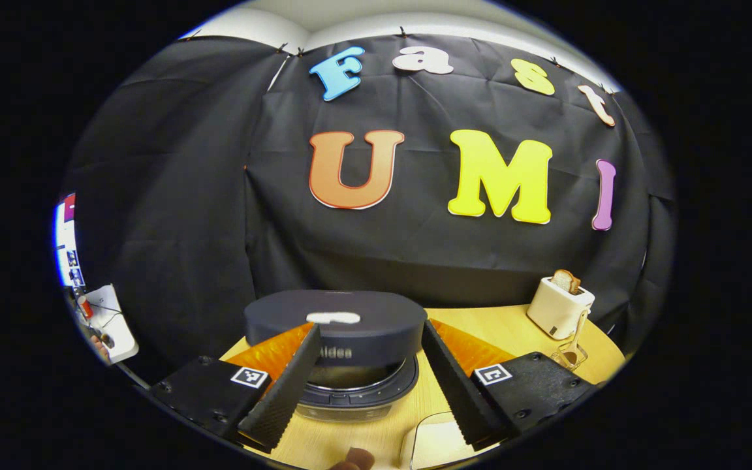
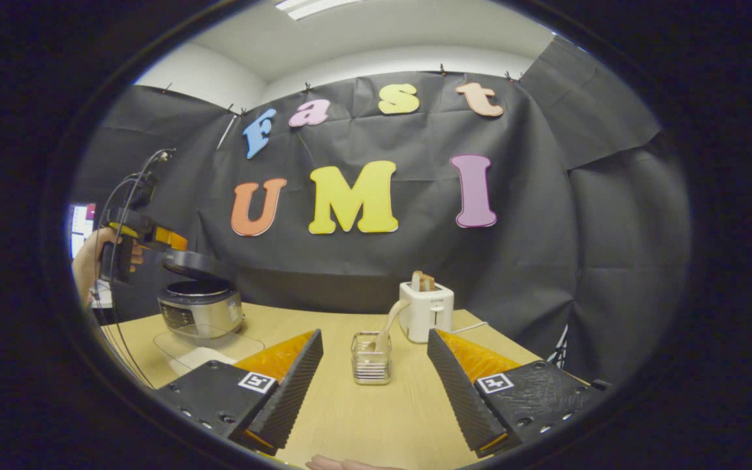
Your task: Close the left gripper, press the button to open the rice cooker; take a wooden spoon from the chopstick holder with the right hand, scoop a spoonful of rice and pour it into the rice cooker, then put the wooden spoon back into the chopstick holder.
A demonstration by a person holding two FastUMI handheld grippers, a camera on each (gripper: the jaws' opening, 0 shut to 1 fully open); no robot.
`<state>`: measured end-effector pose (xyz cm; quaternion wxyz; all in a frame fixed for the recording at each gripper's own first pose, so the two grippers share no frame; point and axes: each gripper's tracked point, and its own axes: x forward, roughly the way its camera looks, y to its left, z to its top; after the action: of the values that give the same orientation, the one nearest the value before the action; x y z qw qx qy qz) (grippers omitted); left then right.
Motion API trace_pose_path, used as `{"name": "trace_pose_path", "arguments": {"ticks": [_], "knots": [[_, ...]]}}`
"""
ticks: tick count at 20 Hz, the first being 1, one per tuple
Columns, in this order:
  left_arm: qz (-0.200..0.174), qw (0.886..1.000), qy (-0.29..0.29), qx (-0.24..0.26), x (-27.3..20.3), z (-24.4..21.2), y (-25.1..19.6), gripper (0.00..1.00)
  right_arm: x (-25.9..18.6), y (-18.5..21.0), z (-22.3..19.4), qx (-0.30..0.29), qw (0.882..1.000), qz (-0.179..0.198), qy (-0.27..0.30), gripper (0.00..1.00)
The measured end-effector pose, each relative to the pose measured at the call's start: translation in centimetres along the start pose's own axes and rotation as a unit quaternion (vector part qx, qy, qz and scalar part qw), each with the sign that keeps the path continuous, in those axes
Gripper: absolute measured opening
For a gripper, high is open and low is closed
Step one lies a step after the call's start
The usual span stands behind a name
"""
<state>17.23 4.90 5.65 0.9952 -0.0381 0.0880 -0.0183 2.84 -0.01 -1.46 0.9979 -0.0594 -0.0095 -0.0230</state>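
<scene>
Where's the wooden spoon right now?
In the right gripper view, the wooden spoon stands in the clear chopstick holder on the table, just before the toaster.

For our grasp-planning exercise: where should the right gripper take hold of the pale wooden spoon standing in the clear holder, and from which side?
Grip the pale wooden spoon on its bare handle above the clear holder, coming from the front, since it leans free toward the white toaster.
</scene>
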Motion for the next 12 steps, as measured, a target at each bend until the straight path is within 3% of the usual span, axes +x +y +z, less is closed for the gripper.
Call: {"name": "trace_pose_path", "arguments": {"ticks": [6,10,12], "knots": [[0.017,0.999,-0.035,0.027,-3.1,-1.7,-0.6,0.99,6.1,-2.4,-1.3,0.013,0.999,-0.009,0.03,0.95],[0.028,0.998,-0.059,0.015,-5.1,-2.9,0.2,0.98,12.0,-2.3,-2.8,0.048,0.996,0.013,0.07,0.91],[0.03,0.997,-0.077,0.007,-5.9,-3.0,0.4,0.99,14.9,-1.9,-3.4,0.063,0.994,0.03,0.089,0.95]]}}
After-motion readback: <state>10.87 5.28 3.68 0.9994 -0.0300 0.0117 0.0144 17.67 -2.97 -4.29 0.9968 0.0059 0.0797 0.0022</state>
